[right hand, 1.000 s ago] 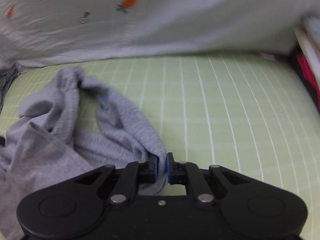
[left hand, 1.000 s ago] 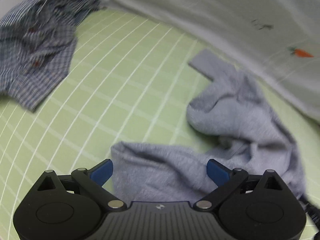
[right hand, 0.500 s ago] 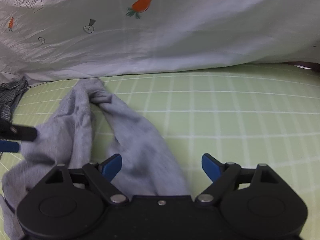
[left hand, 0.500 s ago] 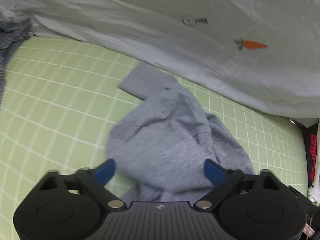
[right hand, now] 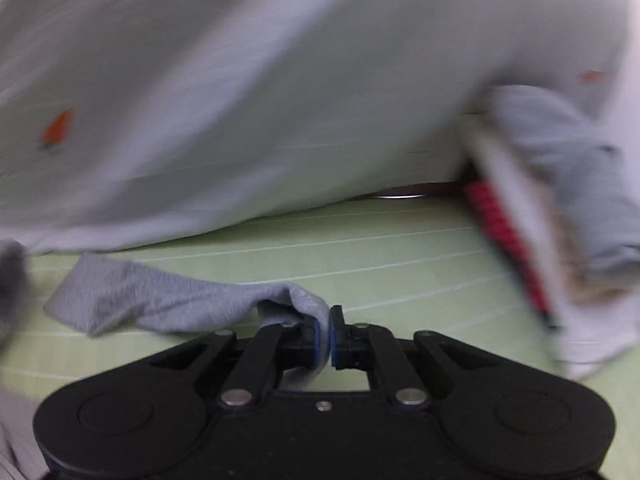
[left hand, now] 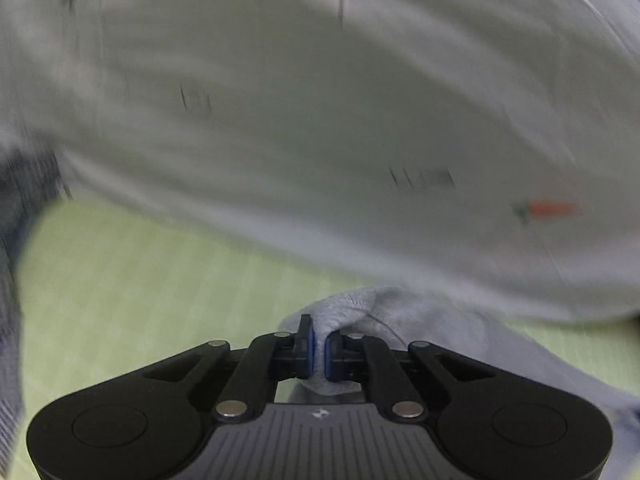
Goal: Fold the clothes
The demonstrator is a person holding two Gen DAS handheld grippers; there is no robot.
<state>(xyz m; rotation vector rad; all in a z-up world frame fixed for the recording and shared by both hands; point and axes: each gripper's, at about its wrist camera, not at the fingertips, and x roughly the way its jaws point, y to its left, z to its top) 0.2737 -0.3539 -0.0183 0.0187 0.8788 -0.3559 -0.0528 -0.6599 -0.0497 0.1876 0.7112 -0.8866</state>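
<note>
Garment: the soft grey knitted cotton garment (left hand: 404, 320) is lying partly bunched on the pale green mat with white grid lines (left hand: 132, 292), and both grippers are holding it at separate places along its edge.
Left gripper: the black left gripper with blue pads (left hand: 317, 350) is clamping a stitched hem fold of the grey garment, its jaws having just been closing onto the cloth that now sits pinched between them.
Right gripper: the black right gripper with blue pads (right hand: 325, 340) is pinching another fold of the same garment (right hand: 168, 300), its jaws likewise having just been closing, with fabric trailing away to the left across the mat (right hand: 400, 256).
Handling: the cloth is looking light, limp and stretchy, so it is probably going to sag and drape between the two grips and is unlikely to be keeping any shape by itself; it is not fragile and the knit is giving the pads good friction.
Where to hold: the hemmed edges and corners are seeming the best places, since the stitching is resisting slip.
Edges: a large white sheet printed with small orange carrots (left hand: 320, 140) is hanging close behind the garment, a dark checked cloth (left hand: 16, 208) is sitting at the left margin, and a blurred stack of red, white and grey textiles (right hand: 540, 208) is standing at the right.
Open room: bare mat is lying in front of the right gripper and to the left of the left gripper, which seems enough for spreading the piece flat.
</note>
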